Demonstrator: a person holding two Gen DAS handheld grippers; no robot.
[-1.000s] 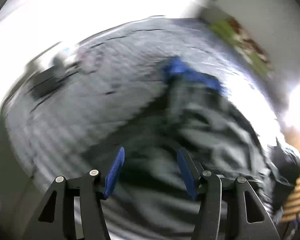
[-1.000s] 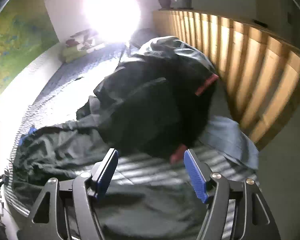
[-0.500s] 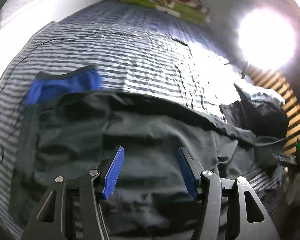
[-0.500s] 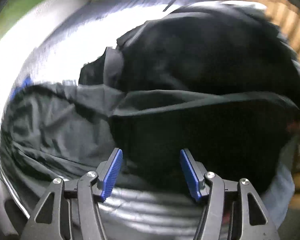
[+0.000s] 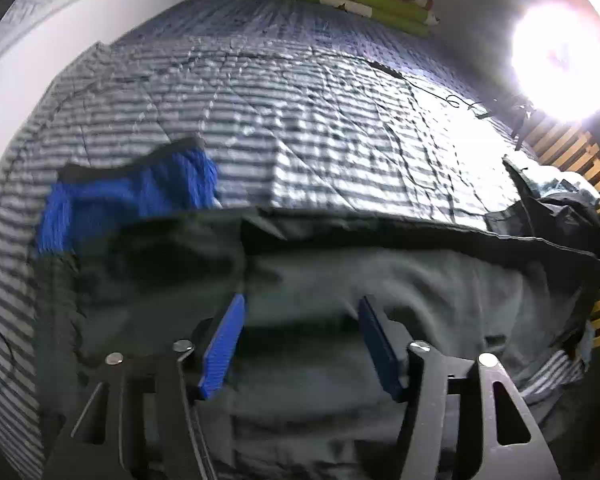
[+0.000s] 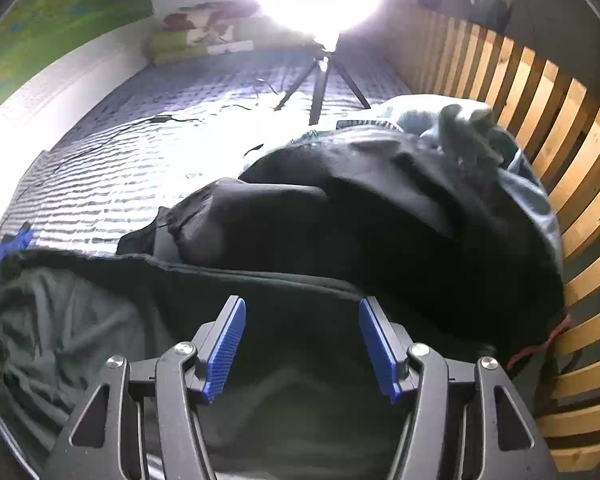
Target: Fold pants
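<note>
Pants lie spread and wrinkled along the near edge of the bed, dark grey, not yet folded as far as I can judge; no clean fold line shows, so the whole folding seems left to do. Beyond them the striped cover is open and gives wide room for a fold. On the right, a black clothes pile sits against the wooden slats and limits the room there. A blue cloth touches the pants at their left end. The left gripper has just been opening, jaws apart over the fabric, holding nothing. The right gripper also stands apart, empty.
</note>
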